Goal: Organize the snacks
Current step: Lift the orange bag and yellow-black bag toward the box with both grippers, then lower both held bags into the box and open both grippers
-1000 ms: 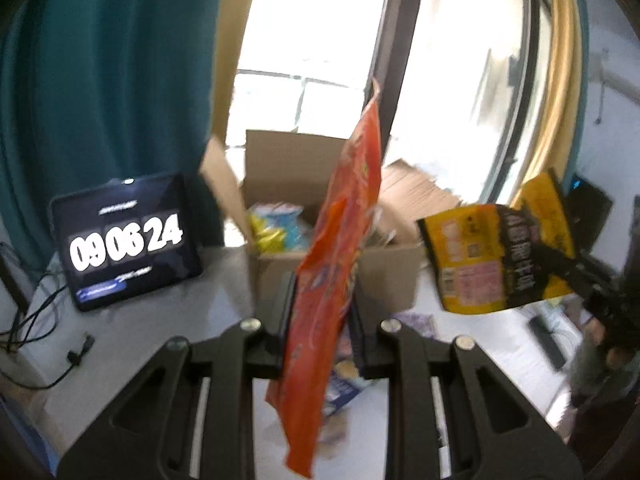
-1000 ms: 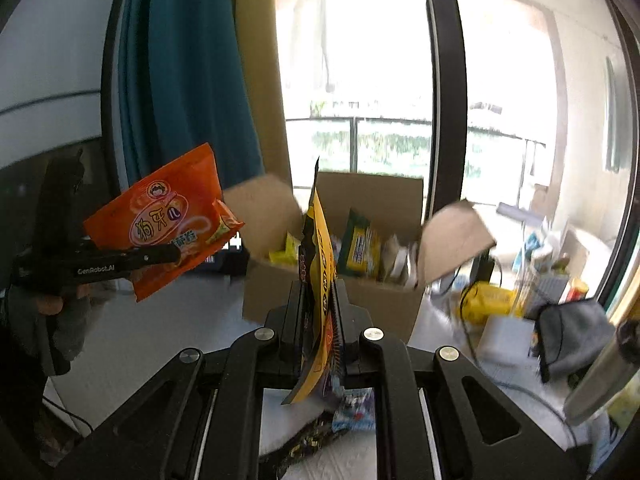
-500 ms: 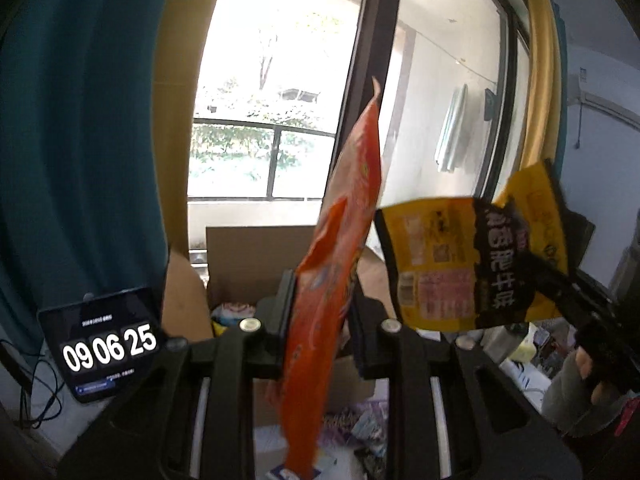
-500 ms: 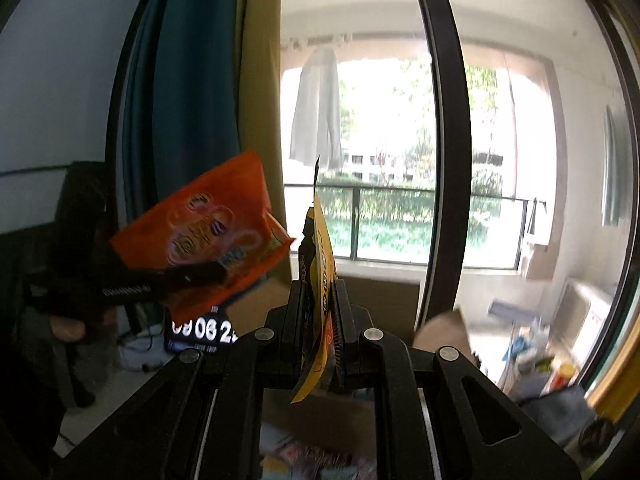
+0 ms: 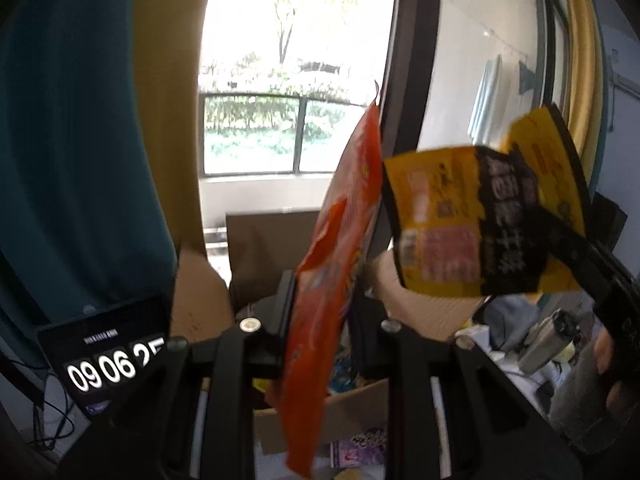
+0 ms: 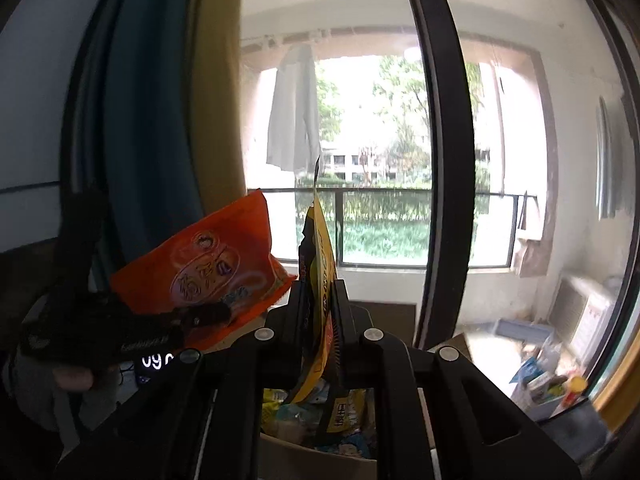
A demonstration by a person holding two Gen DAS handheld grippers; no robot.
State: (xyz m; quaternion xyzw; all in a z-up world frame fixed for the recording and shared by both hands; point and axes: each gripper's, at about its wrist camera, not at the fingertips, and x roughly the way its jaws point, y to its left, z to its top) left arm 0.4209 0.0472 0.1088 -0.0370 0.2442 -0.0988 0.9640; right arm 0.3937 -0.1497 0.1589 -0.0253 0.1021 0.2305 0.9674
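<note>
In the left wrist view my left gripper (image 5: 322,294) is shut on an orange snack bag (image 5: 340,264), seen edge-on and hanging down between the fingers. To its right a yellow-and-black snack bag (image 5: 480,216) is held by my right gripper (image 5: 576,256). In the right wrist view my right gripper (image 6: 320,300) is shut on that yellow bag (image 6: 322,264), and the orange bag (image 6: 212,268) sits left in the left gripper (image 6: 208,314). An open cardboard box (image 5: 352,412) with several snack packets (image 6: 320,408) lies below both bags.
A tablet showing a clock (image 5: 112,360) stands left of the box, in front of a teal curtain (image 5: 72,160). A purple packet (image 5: 360,444) lies on the table before the box. A metal flask (image 5: 548,340) and clutter sit at the right. A dark window post (image 6: 444,160) rises behind.
Both grippers have risen with their bags; the box and tablet have dropped lower in both views. The two bags have drawn closer together above the box.
</note>
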